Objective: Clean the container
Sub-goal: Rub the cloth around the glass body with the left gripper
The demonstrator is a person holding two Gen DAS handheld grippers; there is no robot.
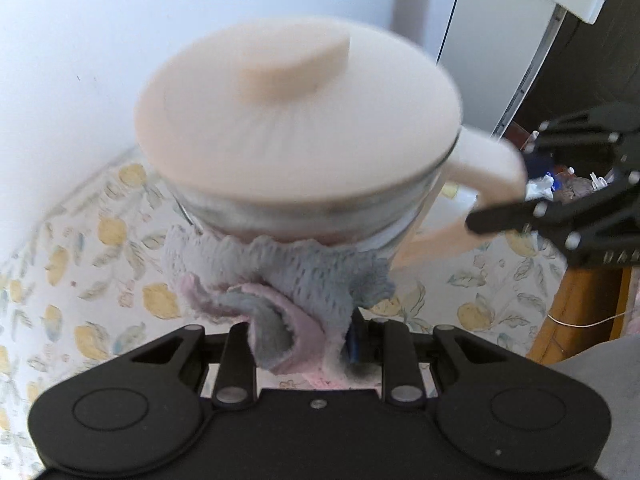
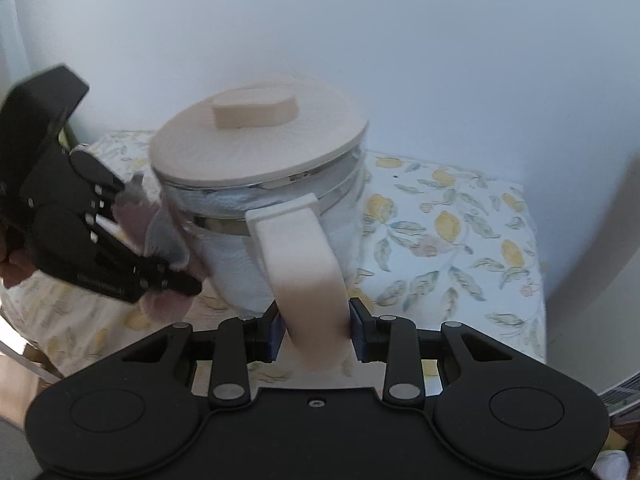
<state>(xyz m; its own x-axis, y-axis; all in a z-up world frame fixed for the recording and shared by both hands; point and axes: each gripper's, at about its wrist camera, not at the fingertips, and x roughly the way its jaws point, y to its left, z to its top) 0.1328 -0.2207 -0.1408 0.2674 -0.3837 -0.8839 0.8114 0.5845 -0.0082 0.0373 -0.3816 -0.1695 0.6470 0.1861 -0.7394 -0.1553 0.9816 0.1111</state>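
The container (image 2: 280, 216), a clear jar with a cream lid (image 2: 260, 144), stands roughly upright on the lemon-print tablecloth (image 2: 460, 232), its lid tipped slightly; its handle (image 2: 304, 280) points toward 6 o'clock in the right wrist view and toward 3 o'clock in the left. The right gripper (image 2: 316, 336) is clenched on that handle. The left gripper (image 1: 304, 340) clasps a grey-and-pink cloth (image 1: 288, 280) pressed against the jar's wall. In the left wrist view the lid is blurred and the cloth hides the jar's base. Only that view shows a wooden edge (image 1: 580, 308) at 4 o'clock.
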